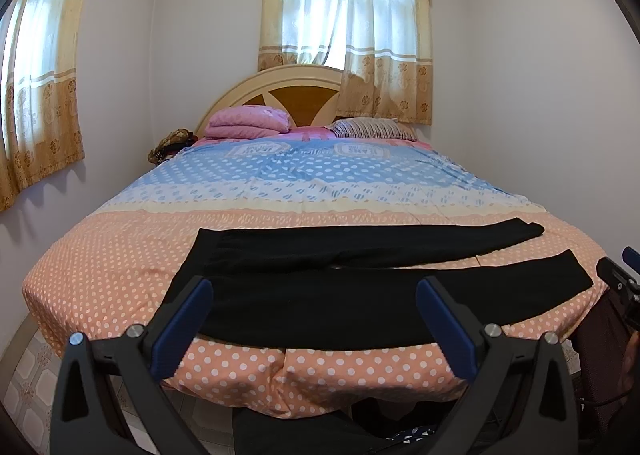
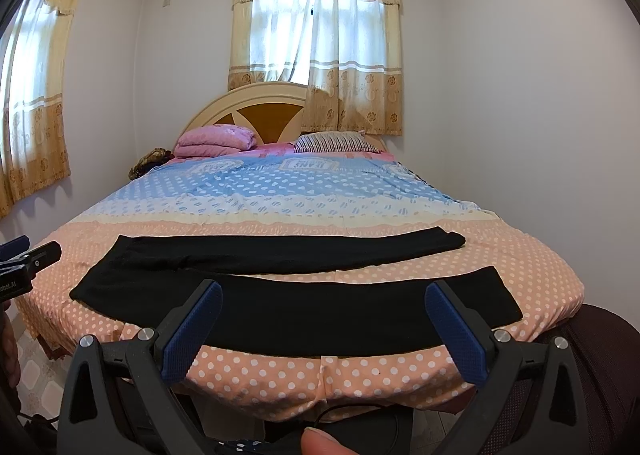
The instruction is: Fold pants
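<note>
Item: black pants (image 1: pixel 360 287), laid flat across the near end of the bed (image 1: pixel 100 279), unfolded. Waist at the left; two legs run rightward, splayed apart, the far leg's cuff lying beyond the near leg's cuff at the right. The near leg lies along the near edge of the mattress.

Left gripper (image 1: pixel 314 315): fingers spread wide, holding nothing, poised above the near leg and not touching it.

Right gripper (image 2: pixel 324 319): fingers likewise spread wide and empty, poised over the near leg, apart from the cloth. A fingertip (image 2: pixel 320 441) of the person shows at the bottom of the right wrist view.

Step in hand, judged: the first fold, one leg onto the other. To do it well, the left gripper would take the near leg by the waist end and the right by the cuff, each pinching only one layer at the edge; both should lift together and carry the near leg over the far one, matching seams and cuffs, since thin dark fabric is likely to drag and wrinkle.

Containers: none in view. Far end of the bed: folded pink blanket (image 1: pixel 248 121) at left, striped pillow (image 1: pixel 372 127) at right.
</note>
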Demonstrator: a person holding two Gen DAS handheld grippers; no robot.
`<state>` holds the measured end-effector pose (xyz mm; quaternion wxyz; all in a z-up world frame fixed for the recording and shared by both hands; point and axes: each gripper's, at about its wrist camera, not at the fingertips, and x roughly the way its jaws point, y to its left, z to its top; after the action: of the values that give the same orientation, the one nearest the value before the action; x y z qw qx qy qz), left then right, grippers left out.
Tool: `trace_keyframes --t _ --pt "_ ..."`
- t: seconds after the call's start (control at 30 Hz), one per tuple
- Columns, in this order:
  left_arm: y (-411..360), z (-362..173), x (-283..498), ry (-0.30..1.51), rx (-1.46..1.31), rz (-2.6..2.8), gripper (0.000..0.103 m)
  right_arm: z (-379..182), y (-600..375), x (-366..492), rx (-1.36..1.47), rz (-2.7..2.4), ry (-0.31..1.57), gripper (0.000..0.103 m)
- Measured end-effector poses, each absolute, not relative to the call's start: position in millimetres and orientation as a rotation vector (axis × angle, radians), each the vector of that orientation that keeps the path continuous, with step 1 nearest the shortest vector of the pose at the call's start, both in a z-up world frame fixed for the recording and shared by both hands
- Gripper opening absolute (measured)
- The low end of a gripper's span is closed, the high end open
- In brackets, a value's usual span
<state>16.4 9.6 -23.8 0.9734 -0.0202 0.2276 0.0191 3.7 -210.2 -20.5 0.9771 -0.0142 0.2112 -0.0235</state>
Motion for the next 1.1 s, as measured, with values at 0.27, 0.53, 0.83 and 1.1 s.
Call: trace_keyframes --t 0.27,0.53,0.83,1.1 --pt "15 -41 29 0.497 -0.046 0.027 0.103 -41 -212 19 -0.025 -0.022 0.474 0.102" --pt "67 -69 81 0.552 -0.026 0.11 0.103 -75 -237 63 -0.055 -0.043 0.546 0.102" --pt "185 -101 193 0.656 -0.067 0.305 0.103 -98 -286 153 -0.095 -0.154 0.65 0.102" --pt "214 -127 293 0.798 -0.084 0.285 0.071 -106 -338 230 -0.067 -0.204 0.758 0.072"
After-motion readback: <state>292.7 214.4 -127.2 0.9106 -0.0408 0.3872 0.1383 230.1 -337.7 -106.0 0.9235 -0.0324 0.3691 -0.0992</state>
